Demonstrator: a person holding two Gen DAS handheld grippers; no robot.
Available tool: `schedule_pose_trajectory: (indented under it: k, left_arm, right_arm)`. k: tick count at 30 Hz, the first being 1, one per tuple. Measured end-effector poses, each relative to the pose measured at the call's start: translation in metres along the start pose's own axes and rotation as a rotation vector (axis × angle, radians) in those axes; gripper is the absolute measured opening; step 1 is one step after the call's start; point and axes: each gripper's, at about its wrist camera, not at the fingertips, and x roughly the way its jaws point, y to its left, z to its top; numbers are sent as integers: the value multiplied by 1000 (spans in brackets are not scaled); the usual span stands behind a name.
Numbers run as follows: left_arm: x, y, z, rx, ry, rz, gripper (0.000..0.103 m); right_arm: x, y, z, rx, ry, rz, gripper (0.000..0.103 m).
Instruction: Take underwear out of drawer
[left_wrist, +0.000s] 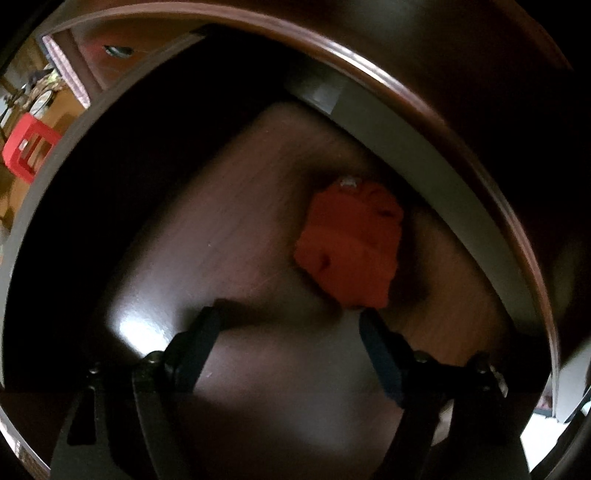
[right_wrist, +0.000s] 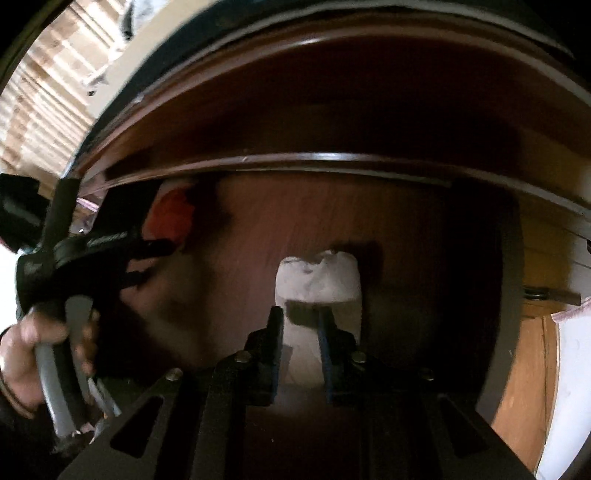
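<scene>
An orange folded piece of underwear (left_wrist: 351, 243) lies on the dark wooden drawer floor (left_wrist: 221, 229), near the drawer's right wall. My left gripper (left_wrist: 290, 317) is open, its right fingertip just below the orange cloth, not touching it. In the right wrist view a white folded piece of underwear (right_wrist: 319, 284) lies on the drawer floor (right_wrist: 406, 240). My right gripper (right_wrist: 299, 314) has its fingers narrowly apart around the near part of the white cloth. The left gripper (right_wrist: 155, 247) and the orange cloth (right_wrist: 173, 218) show at the left of that view.
The drawer's grey side rim (left_wrist: 443, 147) and the dark cabinet edge (right_wrist: 295, 162) arch above the opening. A red stool (left_wrist: 29, 151) stands on the floor at the far left. A hand (right_wrist: 44, 343) holds the left tool's handle.
</scene>
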Motion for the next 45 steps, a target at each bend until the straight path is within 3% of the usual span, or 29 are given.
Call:
schedule_pose_trajectory:
  k: [1, 3, 6, 8, 10, 11, 12, 14, 17, 24, 28, 30, 32, 34, 37, 41, 45]
  left_arm:
    - [0, 2, 1, -6, -2, -4, 83]
    - [7, 6, -1, -24, -9, -27, 89]
    - [10, 6, -3, -41, -25, -34, 91]
    - [-1, -1, 0, -52, -35, -30, 91]
    - [-3, -3, 0, -48, -34, -31, 91]
    - [-3, -3, 0, -41, -27, -36, 89]
    - [-3, -1, 0, -40, -23, -38, 86]
    - [-21, -3, 9, -32, -30, -34, 66]
    - [-7, 11, 4, 0, -27, -36, 44]
    - [-3, 25, 8, 89, 28, -75, 24]
    - [-11, 13, 4, 229, 14, -93, 24]
    - [-13, 10, 2, 248, 0, -137, 32]
    - [-16, 8, 2, 270, 4, -151, 52]
    - [-21, 7, 2, 300, -14, -137, 56]
    - [-37, 6, 4, 351, -79, -90, 55]
    - [-39, 5, 1, 365, -50, -92, 54]
    - [-62, -2, -5, 462, -117, -61, 54]
  right_arm:
    - [2, 4, 3, -8, 8, -13, 39]
    - [8, 11, 8, -28, 29, -59, 65]
    - [20, 21, 12, -68, 62, -179, 69]
    - [25, 29, 12, -120, 81, -216, 69]
    - [28, 33, 10, -152, 98, -251, 62]
    - [30, 35, 8, -180, 109, -266, 39]
    - [31, 37, 5, -210, 117, -278, 30]
    - [36, 39, -2, -250, 166, -254, 30]
    - [35, 43, -11, -293, 192, -189, 28]
    - [27, 61, -23, -358, 207, -81, 23]
    - [18, 66, -25, -369, 178, -65, 23]
    - [10, 65, -26, -396, 152, -84, 23]
    - [6, 65, -29, -428, 152, -138, 23]
    - [3, 62, -35, -463, 154, -166, 24]
    - [-14, 72, -34, -464, 78, -144, 32]
    - [-23, 92, -19, -430, 0, -33, 34]
    - [2, 115, 0, -448, 44, 15, 34]
